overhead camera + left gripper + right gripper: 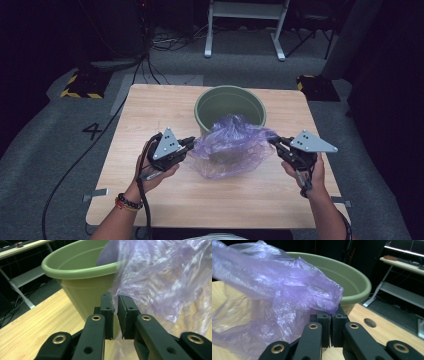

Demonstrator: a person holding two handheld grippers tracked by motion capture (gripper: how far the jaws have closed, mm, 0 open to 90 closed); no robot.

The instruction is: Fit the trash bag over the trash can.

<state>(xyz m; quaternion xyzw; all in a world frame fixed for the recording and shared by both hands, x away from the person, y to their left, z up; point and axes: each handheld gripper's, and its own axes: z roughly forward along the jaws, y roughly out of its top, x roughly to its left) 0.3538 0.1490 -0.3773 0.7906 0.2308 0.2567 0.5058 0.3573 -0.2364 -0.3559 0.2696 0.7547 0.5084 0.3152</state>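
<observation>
A thin, see-through purple plastic bag point(227, 145) hangs stretched between my two grippers, just in front of a green bucket point(200, 107) that stands upright on the wooden table point(150, 110). My left gripper point(191, 143) holds the bag's left edge and my right gripper point(274, 142) holds its right corner. In the left gripper view the jaws point(116, 298) stand nearly together, with the bag's point(162, 277) edge pinched at their tips beside the bucket point(75, 267). In the right gripper view the jaws point(331, 315) are pressed shut on a bunched corner of the bag point(274, 290), and the bucket's rim point(357, 282) is behind it.
The bucket stands toward the table's far edge. A round hole point(370, 322) is cut in the tabletop near my right gripper. Grey carpet surrounds the table, with cables, a floor mark "4" point(92, 131) at the left and a white-legged stand point(245, 30) behind.
</observation>
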